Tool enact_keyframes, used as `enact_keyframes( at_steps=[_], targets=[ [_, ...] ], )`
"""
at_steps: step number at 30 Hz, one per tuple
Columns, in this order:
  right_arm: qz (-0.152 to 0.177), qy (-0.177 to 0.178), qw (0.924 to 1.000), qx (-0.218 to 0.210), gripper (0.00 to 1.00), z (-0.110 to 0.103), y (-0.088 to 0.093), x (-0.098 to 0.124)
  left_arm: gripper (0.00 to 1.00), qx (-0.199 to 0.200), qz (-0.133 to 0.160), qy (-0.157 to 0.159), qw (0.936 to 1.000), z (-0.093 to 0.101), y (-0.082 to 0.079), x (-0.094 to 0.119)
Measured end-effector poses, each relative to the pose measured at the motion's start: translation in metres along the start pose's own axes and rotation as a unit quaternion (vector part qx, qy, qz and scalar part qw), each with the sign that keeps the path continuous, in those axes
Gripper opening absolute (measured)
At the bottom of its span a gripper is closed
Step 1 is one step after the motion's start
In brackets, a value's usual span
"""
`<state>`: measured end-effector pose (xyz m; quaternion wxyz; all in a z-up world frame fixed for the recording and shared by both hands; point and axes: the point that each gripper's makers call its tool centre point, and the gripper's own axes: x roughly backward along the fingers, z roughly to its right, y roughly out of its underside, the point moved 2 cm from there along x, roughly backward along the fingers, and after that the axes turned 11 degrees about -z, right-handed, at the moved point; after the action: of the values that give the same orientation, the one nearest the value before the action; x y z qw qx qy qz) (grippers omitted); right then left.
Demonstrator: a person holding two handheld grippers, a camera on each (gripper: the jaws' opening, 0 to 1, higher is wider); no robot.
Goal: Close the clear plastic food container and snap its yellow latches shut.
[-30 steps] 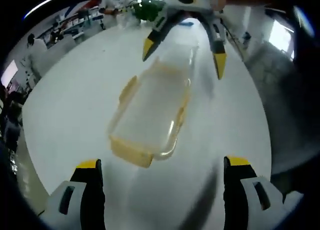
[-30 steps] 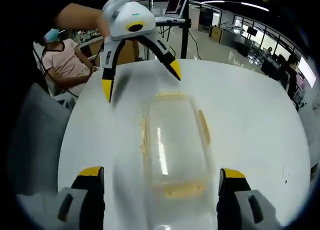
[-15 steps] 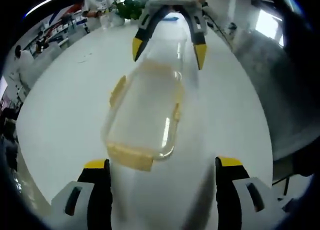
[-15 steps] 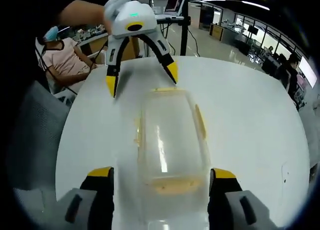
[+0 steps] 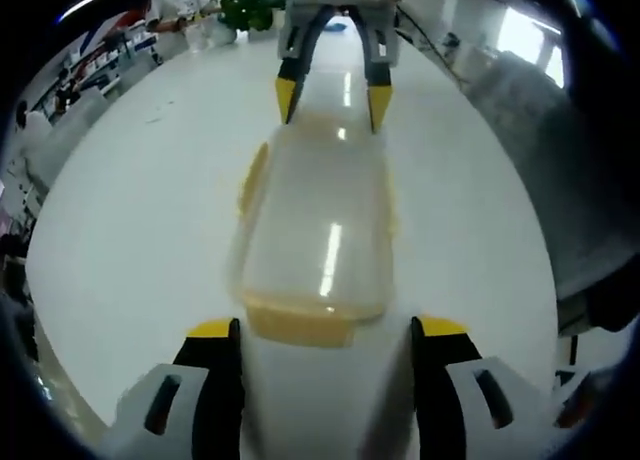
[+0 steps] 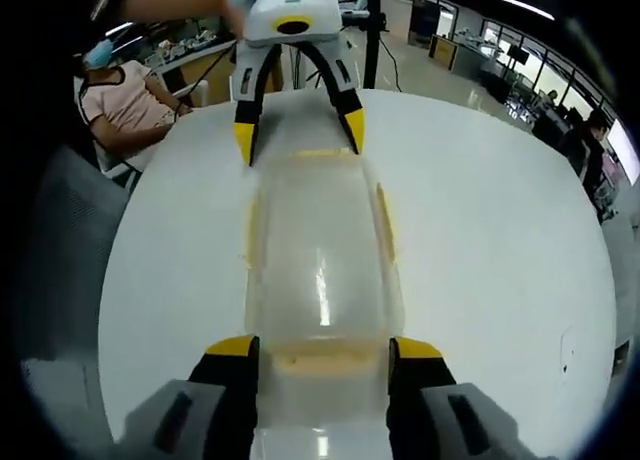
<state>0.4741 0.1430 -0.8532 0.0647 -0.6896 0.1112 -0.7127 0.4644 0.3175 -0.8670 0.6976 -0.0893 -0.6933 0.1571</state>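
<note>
A clear plastic container [image 5: 318, 230] with its lid on lies lengthwise on the white table [image 5: 130, 200], between my two grippers. Yellow latches [image 5: 254, 176] run along its sides, and another yellow latch [image 5: 300, 325] is at its near end. My left gripper [image 5: 327, 330] is open, its jaws flanking that near end. At the far end is the right gripper [image 5: 332, 98], tips beside the corners. In the right gripper view the container [image 6: 320, 250] reaches from my right gripper [image 6: 322, 348], open and close around the end latch [image 6: 325, 358], to the left gripper [image 6: 299, 135]. Whether any jaw touches the container is unclear.
The round table's edge [image 6: 130, 280] curves close on both sides. A grey chair [image 6: 60, 240] stands beside it, and a seated person in a pink top [image 6: 115, 110] is behind. A black stand [image 6: 370, 40] rises past the far edge. A green plant [image 5: 245, 5] is at the back.
Both grippers have moved in along the container, one at each end, and their jaws have narrowed around the ends. The container now lies straight between them.
</note>
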Motion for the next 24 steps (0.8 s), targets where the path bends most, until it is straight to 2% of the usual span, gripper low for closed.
enact_keyframes(
  at_steps=[3, 5, 7, 9, 11, 12, 14, 15, 16, 17, 18, 24],
  targets=[
    [-0.001, -0.004, 1.0, -0.001, 0.51, -0.002, 0.001, 0.001, 0.61, -0.01, 0.001, -0.004, 0.9999, 0.0, 0.0, 0.0],
    [-0.028, -0.009, 0.9994, 0.018, 0.53, -0.004, 0.01, -0.004, 0.6, -0.017, 0.003, -0.001, 0.9999, 0.001, 0.0, 0.0],
    [-0.034, -0.031, 0.9989, 0.013, 0.56, -0.01, 0.013, -0.005, 0.59, -0.018, 0.004, 0.001, 0.9998, -0.001, 0.0, 0.0],
    [-0.029, -0.025, 0.999, 0.021, 0.51, -0.009, 0.009, -0.006, 0.56, -0.03, 0.0, -0.006, 0.9995, -0.003, 0.001, 0.0],
    [-0.03, -0.006, 0.9982, 0.051, 0.46, -0.006, 0.004, -0.009, 0.53, -0.031, 0.005, -0.001, 0.9995, -0.001, 0.0, 0.001],
    [-0.029, -0.009, 0.9977, 0.06, 0.45, -0.007, 0.002, -0.011, 0.51, -0.034, 0.007, 0.0, 0.9994, -0.001, -0.001, 0.001],
    [-0.036, -0.007, 0.9979, 0.054, 0.45, -0.007, 0.002, -0.015, 0.49, -0.039, 0.003, 0.002, 0.9992, -0.001, 0.0, 0.003],
    [-0.047, -0.018, 0.9974, 0.051, 0.44, -0.01, 0.006, -0.017, 0.47, -0.044, 0.0, 0.003, 0.999, -0.001, 0.0, 0.003],
    [-0.04, -0.039, 0.9982, 0.021, 0.41, -0.013, 0.005, -0.016, 0.43, -0.049, -0.007, 0.002, 0.9988, -0.002, 0.002, 0.004],
    [-0.033, -0.02, 0.9979, 0.053, 0.38, -0.006, 0.004, -0.015, 0.39, -0.055, -0.01, 0.004, 0.9984, -0.002, 0.003, 0.006],
    [-0.033, -0.023, 0.9981, 0.046, 0.38, -0.006, 0.006, -0.016, 0.37, -0.063, -0.015, 0.003, 0.9979, -0.002, 0.004, 0.006],
    [-0.025, -0.025, 0.9983, 0.047, 0.38, -0.006, 0.006, -0.016, 0.37, -0.053, -0.014, -0.001, 0.9985, -0.003, 0.002, 0.004]
  ],
)
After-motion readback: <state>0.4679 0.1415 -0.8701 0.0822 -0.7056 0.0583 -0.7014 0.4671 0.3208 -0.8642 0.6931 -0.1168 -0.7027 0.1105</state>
